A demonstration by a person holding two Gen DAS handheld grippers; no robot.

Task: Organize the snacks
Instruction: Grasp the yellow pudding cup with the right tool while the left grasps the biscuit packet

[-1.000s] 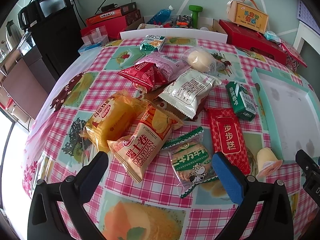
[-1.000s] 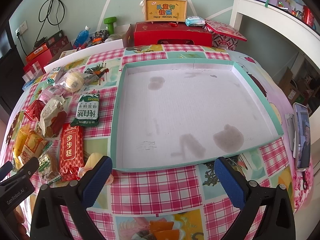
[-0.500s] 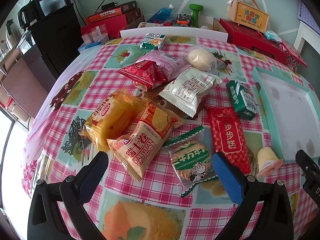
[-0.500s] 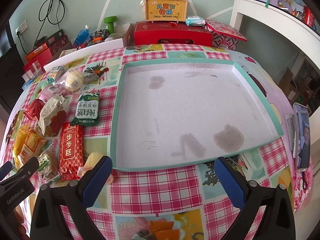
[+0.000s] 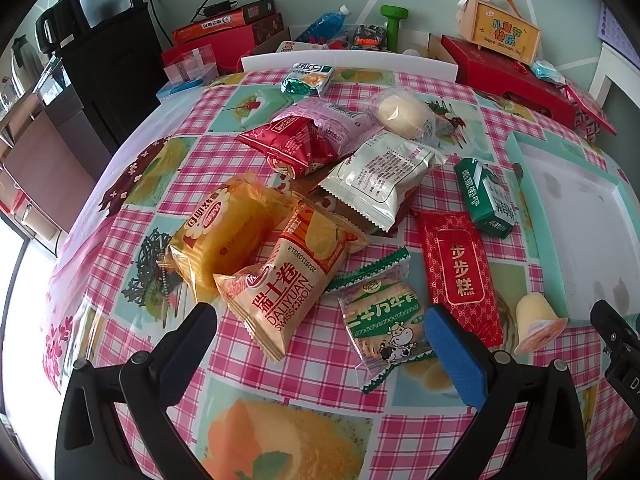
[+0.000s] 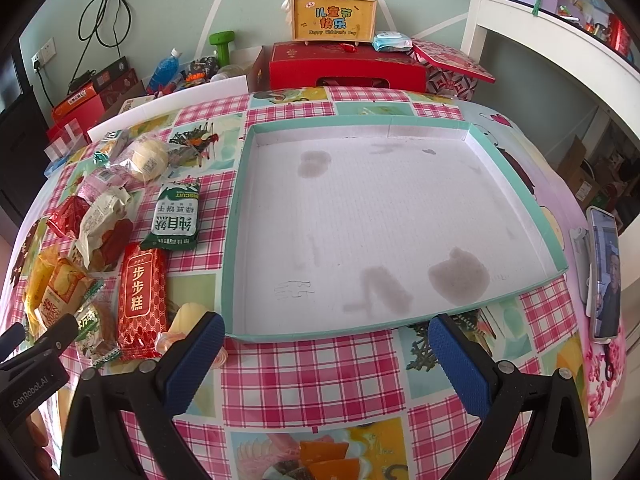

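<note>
A heap of snack packets lies on the checked tablecloth: an orange cake packet (image 5: 224, 232), a Swiss-roll packet (image 5: 292, 280), a round biscuit packet (image 5: 384, 320), a long red packet (image 5: 458, 276) (image 6: 142, 288), a green biscuit packet (image 5: 486, 200) (image 6: 176, 218), a white packet (image 5: 380, 176) and a jelly cup (image 5: 534, 320) (image 6: 188, 318). A shallow teal-rimmed tray (image 6: 236, 216) (image 5: 524, 184) sits empty to their right. My left gripper (image 5: 320, 344) hovers open just short of the Swiss roll and biscuits. My right gripper (image 6: 326, 354) is open before the tray's near edge.
Red gift boxes (image 6: 344, 66), a yellow carry box (image 6: 334, 16), a bottle (image 6: 166, 66) and a green dumbbell (image 6: 222, 42) crowd the far side behind the table. A phone (image 6: 604, 272) lies at the table's right edge. A black cabinet (image 5: 108, 56) stands left.
The left wrist view has drifted slightly, so the snacks sit a touch higher and left. The right gripper has stayed put.
</note>
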